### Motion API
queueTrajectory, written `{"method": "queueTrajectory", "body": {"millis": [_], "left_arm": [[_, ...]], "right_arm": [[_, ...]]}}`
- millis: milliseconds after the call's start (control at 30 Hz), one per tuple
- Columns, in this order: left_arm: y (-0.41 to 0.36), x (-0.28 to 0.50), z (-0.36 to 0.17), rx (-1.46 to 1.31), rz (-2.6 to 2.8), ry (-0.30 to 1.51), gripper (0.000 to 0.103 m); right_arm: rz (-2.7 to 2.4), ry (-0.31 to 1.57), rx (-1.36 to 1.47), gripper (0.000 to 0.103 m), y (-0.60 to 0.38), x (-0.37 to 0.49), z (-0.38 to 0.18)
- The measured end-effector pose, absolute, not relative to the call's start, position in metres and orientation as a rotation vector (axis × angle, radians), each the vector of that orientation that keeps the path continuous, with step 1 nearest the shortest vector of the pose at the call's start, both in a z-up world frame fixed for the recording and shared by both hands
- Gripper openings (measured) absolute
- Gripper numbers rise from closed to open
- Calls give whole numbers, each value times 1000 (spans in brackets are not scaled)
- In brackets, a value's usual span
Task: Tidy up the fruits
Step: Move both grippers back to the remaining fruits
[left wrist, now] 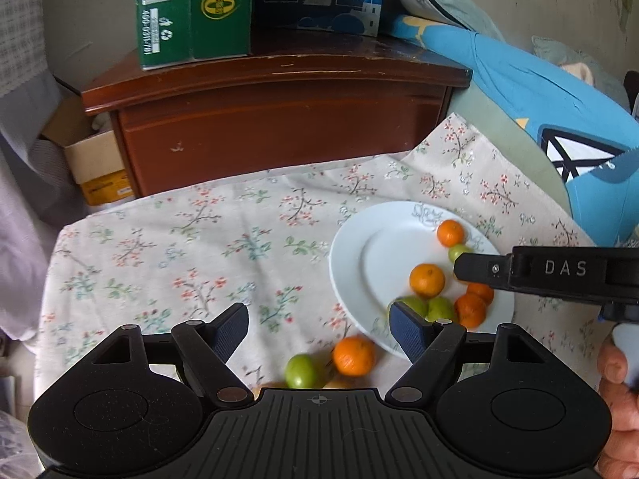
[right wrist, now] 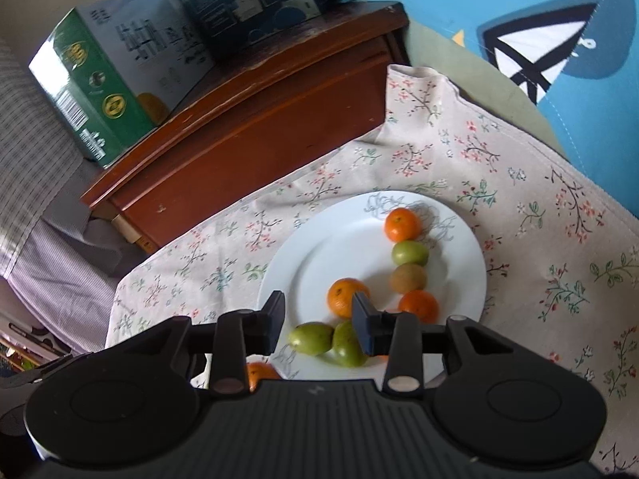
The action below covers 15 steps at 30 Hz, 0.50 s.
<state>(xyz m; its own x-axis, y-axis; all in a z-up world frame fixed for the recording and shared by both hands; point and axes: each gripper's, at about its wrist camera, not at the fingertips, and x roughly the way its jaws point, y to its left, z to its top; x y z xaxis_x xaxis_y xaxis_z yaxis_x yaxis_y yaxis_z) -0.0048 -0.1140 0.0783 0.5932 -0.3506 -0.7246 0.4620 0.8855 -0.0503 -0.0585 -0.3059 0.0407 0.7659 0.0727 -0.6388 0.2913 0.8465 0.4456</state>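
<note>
Fruits (right wrist: 343,297) on white plate (right wrist: 315,247); both grippers tilted downward above, fingers spread, nothing pinched.

A yellowish fruit (left wrist: 275,386) just behind the left claw's fingers hides under its body; a round orange tangerine (right wrist: 259,373) sits half-covered beneath the right claw.

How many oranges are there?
5. On the plate: far orange, middle orange, right orange, near orange. Loose orange on the cloth. More may be hidden.
</note>
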Motion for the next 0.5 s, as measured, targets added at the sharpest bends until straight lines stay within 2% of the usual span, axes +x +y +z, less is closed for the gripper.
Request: {"method": "queueTrajectory", "body": {"millis": [500], "left_arm": [[-84, -20, 78, 166, -430, 834, 80]], "right_arm": [[-87, 729, 553, 43, -282, -74, 39]]}}
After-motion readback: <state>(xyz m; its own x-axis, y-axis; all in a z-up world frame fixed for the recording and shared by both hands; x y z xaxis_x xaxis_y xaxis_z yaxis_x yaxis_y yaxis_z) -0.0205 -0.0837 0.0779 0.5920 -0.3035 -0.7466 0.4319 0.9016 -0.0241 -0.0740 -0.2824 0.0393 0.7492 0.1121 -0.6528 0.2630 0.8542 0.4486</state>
